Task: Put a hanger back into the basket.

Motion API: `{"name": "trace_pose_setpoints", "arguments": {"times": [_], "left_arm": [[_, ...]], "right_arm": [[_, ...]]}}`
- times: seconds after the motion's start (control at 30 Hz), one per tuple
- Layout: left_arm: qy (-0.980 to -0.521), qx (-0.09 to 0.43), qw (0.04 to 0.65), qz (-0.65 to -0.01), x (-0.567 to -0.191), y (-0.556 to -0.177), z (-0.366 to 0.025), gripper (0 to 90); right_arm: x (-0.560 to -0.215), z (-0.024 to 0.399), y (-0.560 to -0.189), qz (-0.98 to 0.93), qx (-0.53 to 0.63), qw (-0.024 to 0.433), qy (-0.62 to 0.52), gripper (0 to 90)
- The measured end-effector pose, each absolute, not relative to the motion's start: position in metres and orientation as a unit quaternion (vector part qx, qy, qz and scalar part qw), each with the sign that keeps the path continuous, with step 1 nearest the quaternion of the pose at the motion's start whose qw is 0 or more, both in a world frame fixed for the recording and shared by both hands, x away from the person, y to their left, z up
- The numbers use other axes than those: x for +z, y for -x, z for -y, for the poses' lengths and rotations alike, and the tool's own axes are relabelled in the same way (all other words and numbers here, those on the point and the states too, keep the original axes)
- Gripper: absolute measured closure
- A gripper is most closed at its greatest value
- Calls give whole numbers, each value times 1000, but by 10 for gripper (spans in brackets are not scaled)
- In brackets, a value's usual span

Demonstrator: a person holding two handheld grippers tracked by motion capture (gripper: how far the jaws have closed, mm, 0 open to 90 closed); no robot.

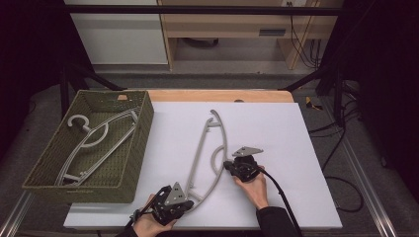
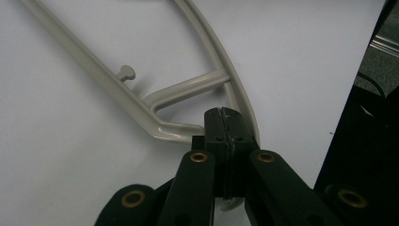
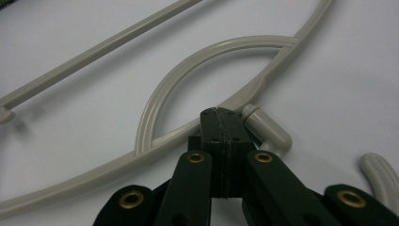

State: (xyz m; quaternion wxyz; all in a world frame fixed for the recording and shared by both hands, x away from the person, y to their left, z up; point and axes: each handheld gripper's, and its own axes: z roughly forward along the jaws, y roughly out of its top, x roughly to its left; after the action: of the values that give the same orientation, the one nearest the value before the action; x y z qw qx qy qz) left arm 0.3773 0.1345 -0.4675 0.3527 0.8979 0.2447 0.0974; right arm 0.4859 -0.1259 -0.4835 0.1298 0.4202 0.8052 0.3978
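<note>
A woven green basket (image 1: 106,182) is standing at the left edge of the white table (image 1: 286,148), and a grey hanger is lying inside it, its hook (image 1: 79,122) turned toward the basket's far left corner.

Just right of the basket's near corner, the left gripper (image 1: 184,203) is being held low over the table by the person's left hand (image 1: 148,224). In the left gripper view its jaws are being pressed together around the curved outer bar at the near end of the second hanger (image 2: 155,120), close to where that bar meets the straight bar and a short brace. A small peg (image 2: 126,72) is sticking up from the straight bar a little farther along.

This second hanger (image 1: 205,148) is lying flat near the middle of the table, running from the left gripper away toward the far side, with its straight bar on the left and its curved bar bowing to the right.

Farther right, the right gripper (image 1: 228,166) is being held by the right hand (image 1: 253,187) at the middle of the curved bar. In the right gripper view the jaws are being closed on the hanger (image 3: 197,61) at the base of its hook (image 3: 268,129), just beside the arched loop. A black cable (image 1: 281,197) is trailing from this gripper back toward the person's sleeve.
</note>
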Motion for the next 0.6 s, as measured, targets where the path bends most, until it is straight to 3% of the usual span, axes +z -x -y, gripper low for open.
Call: {"name": "trace_pose_setpoints", "arguments": {"times": [0.3,0.6], "left_arm": [[-897,98,357,-241,-468,-378,-122,900],[-903,104,350,-226,-467,-378,-92,900]], "right_arm": [[-484,127,-492,-802,402,127,-422,900],[-459,164,-470,-788,423,152,-421,900]]}}
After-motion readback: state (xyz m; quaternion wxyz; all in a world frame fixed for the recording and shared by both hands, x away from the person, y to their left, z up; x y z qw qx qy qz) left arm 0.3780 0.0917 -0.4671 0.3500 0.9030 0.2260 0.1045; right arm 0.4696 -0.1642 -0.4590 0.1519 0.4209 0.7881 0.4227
